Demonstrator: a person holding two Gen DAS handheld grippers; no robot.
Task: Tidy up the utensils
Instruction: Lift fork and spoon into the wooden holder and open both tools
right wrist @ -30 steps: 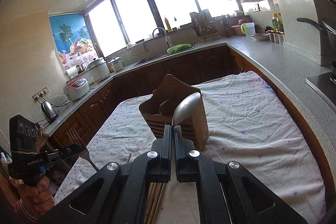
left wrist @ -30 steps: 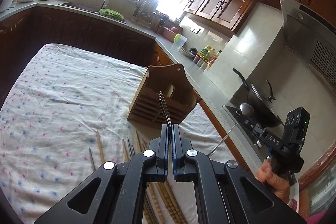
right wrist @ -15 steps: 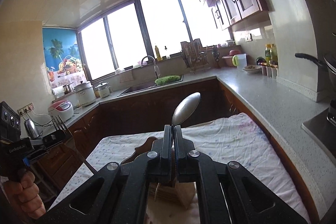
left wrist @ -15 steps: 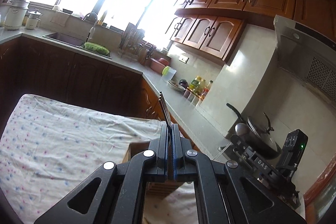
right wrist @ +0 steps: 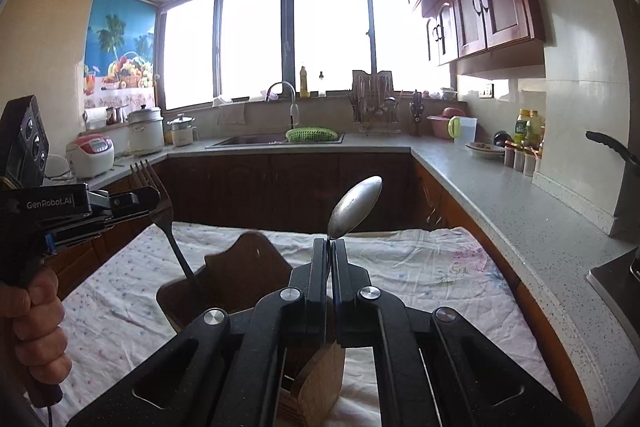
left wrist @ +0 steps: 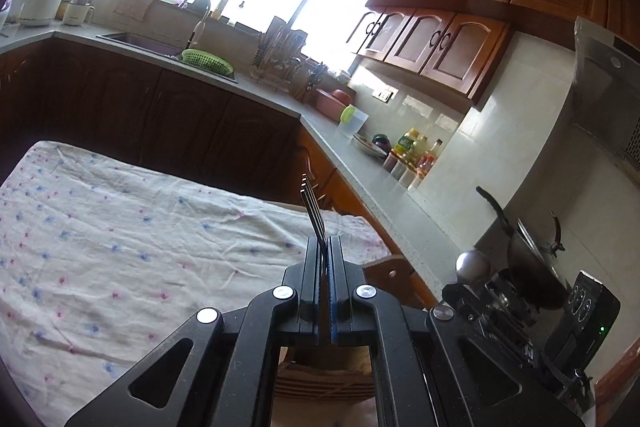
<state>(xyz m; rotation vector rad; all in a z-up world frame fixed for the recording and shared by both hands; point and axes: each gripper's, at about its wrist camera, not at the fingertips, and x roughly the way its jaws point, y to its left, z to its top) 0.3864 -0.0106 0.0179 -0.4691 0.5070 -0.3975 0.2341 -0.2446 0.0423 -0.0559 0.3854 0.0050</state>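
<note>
My left gripper is shut on a metal fork, whose tines stick up edge-on. The right wrist view shows that left gripper with the fork slanting down, its handle end inside the left side of the wooden utensil holder. My right gripper is shut on a spoon, bowl up, just above the same holder. In the left wrist view the holder lies mostly hidden beneath the fingers, and the right gripper with the spoon bowl is close on the right.
The holder stands on a table under a flowered cloth. A grey counter runs along the right, with bottles and a wok on the stove. A hand grips the left tool's handle.
Both grippers have moved forward and slightly down over the wooden holder, which now sits right beneath them. The loose chopsticks on the cloth have dropped out of view. Both grips are unchanged.
</note>
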